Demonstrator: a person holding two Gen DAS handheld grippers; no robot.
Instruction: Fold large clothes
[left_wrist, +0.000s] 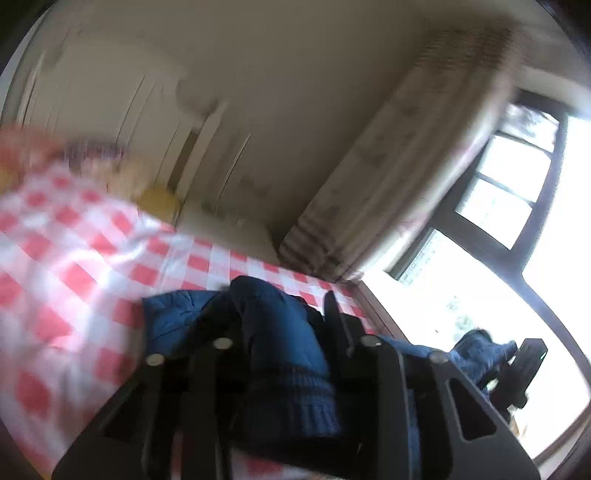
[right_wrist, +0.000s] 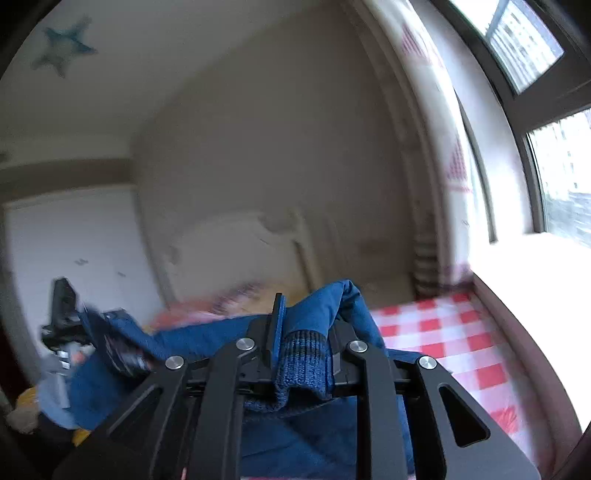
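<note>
Left wrist view: the left gripper (left_wrist: 284, 321) points across a bed covered with a red-and-white checked sheet (left_wrist: 74, 266) and is tilted a little downward, with the picture rolled to one side. Its 2 black fingers (left_wrist: 334, 317) stand part closed and pinch the ribbed knit cuff (left_wrist: 291, 398) of 1 dark blue padded jacket (left_wrist: 173, 317), whose sleeve bulges up between them while the body of the jacket lies on the sheet just beyond. At the right edge, the right gripper (left_wrist: 517, 363) shows small against the bright window (left_wrist: 517, 177), and blue cloth hangs from it. 1 striped curtain (left_wrist: 399, 177) hangs beside the window. The far end of the bed is too blurred to count what lies there.

Right wrist view: the right gripper (right_wrist: 299, 332) points almost level toward a white headboard (right_wrist: 240, 251). Its 2 fingers are nearly together and clamp 1 ribbed blue cuff (right_wrist: 306, 362), which is squeezed flat between the pads. The same blue jacket (right_wrist: 207, 339) stretches from here leftward to the left gripper (right_wrist: 70, 317), seen small at the left edge with cloth in it. The checked sheet (right_wrist: 454, 343) lies below to the right. 1 blue star shape (right_wrist: 64, 46) shows on the ceiling. There are 2 grippers and 1 jacket in all.
</note>
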